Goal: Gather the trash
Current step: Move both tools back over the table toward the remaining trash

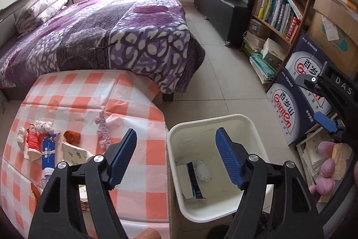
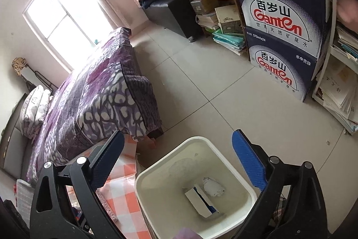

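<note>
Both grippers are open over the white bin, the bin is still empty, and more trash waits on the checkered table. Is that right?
Not quite: the white bin is not empty. The right wrist view shows a crumpled white wad and a white-and-blue carton at its bottom. The rest holds: left gripper and right gripper are open, and trash remains on the checkered table.

Upper water carton (image 2: 282, 8): "百岁山 Ganten", "570mlx24", "水中贵族", "饮用天然矿泉水"
Lower water carton (image 2: 279, 69): same "百岁山 Ganten", "570mlx24"
Right gripper (image 1: 335, 93) body: "DAS"
</note>
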Motion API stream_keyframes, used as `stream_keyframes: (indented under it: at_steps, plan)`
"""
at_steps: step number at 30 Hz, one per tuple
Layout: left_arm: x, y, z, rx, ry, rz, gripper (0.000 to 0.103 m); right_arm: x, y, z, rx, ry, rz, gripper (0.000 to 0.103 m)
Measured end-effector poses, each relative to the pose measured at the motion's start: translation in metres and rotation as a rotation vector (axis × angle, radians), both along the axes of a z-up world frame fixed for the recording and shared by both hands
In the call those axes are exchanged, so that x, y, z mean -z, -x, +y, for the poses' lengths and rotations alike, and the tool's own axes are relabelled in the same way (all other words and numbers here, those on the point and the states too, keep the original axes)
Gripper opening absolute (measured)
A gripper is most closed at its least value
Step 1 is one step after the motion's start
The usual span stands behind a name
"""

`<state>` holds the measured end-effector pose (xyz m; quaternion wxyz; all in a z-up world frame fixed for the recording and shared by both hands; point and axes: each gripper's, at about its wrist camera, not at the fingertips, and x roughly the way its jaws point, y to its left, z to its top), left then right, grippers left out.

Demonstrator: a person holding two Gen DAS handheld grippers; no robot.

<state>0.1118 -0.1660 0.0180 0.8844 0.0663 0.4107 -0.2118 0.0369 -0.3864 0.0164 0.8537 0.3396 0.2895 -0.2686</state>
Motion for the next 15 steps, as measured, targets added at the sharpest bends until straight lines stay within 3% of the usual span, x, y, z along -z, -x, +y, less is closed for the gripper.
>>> stream_keyframes:
  at_steps: [7, 15]
  plan:
    - [0.017, -0.004, 0.05, -0.11, -0.107, -0.048, 0.08, 0.011, -0.028, 0.053, -0.095, 0.078, 0.078, 0.095]
    - [0.045, -0.02, 0.117, -0.247, -0.232, -0.009, 0.081, 0.022, -0.054, 0.103, -0.191, 0.129, 0.128, 0.095]
